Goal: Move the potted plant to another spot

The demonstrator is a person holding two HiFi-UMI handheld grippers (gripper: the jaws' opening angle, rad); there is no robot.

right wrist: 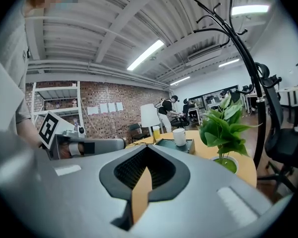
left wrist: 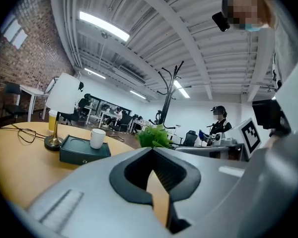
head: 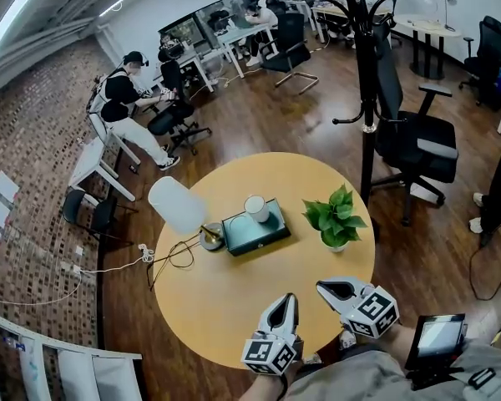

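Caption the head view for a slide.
Left gripper and right gripper, both shut and empty, hover over the near edge of the round table, short of the potted plant.

Your left gripper (head: 285, 301) and right gripper (head: 324, 287): pale grey shells, black-lined, with black-and-white marker cubes (head: 271, 353); grey sleeve (head: 355, 376).

Left gripper view: the potted plant (left wrist: 154, 136) shows leaves only. Its pot is hidden behind the body of the left gripper (left wrist: 151, 151)

Right gripper view: the lower part of the pot is covered by the right gripper (right wrist: 148, 151)

Head view:
- The coat stand (head: 366, 98) is cut off by the top edge, and its foot lies behind the round table (head: 234, 307).
- The shade of the lamp (head: 177, 205) hides most of its stem.
- The person's grey garment (head: 359, 378) runs out at the bottom edge.
- What the small screen (head: 438, 337) displays is too small to tell
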